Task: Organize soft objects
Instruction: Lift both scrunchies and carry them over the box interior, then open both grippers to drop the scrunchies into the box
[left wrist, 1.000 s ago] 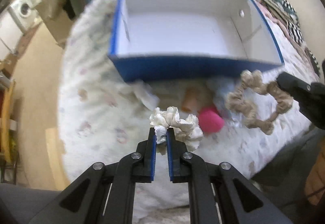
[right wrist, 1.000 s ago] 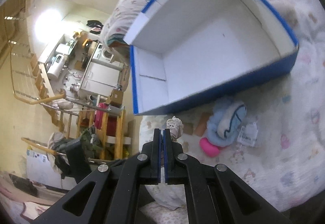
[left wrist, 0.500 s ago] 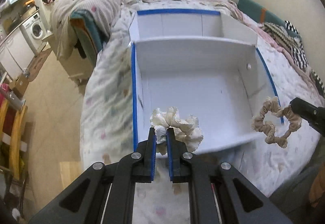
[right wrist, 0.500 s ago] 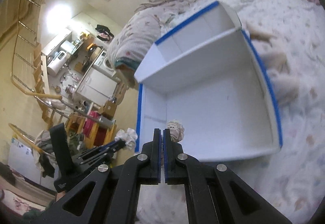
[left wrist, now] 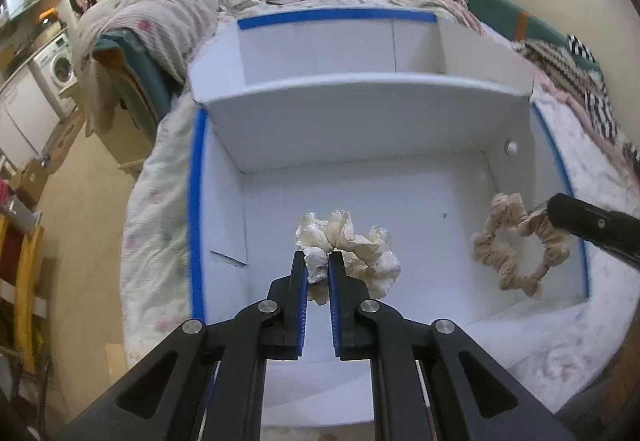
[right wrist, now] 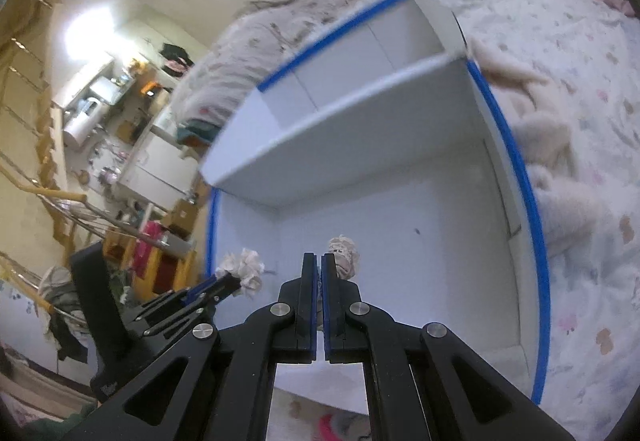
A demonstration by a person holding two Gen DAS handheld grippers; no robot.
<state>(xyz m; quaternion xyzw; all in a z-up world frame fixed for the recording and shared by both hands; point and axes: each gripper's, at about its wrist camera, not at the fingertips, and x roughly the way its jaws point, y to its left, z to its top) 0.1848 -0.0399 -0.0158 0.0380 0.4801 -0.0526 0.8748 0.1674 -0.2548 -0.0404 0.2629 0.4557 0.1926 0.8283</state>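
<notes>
Cream scrunchie sits clamped in the left gripper, over the white box with blue-taped edges. Right of it, the right gripper pinches a beige scrunchie.

From the right wrist, its jaws are closed on that beige scrunchie above the box floor; the left gripper hangs to the left.

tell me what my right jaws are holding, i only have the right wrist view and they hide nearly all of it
Observer: From the left wrist view, the right gripper is shut on a beige scrunchie, hanging as an open loop.
Operator: is it over the box yet
Observer: Yes, over the floor of the large near compartment of the box, close to its right wall.
Operator: and the left one
Observer: The left gripper pinches one edge of a white scrunchie over the middle of that same floor.
</notes>
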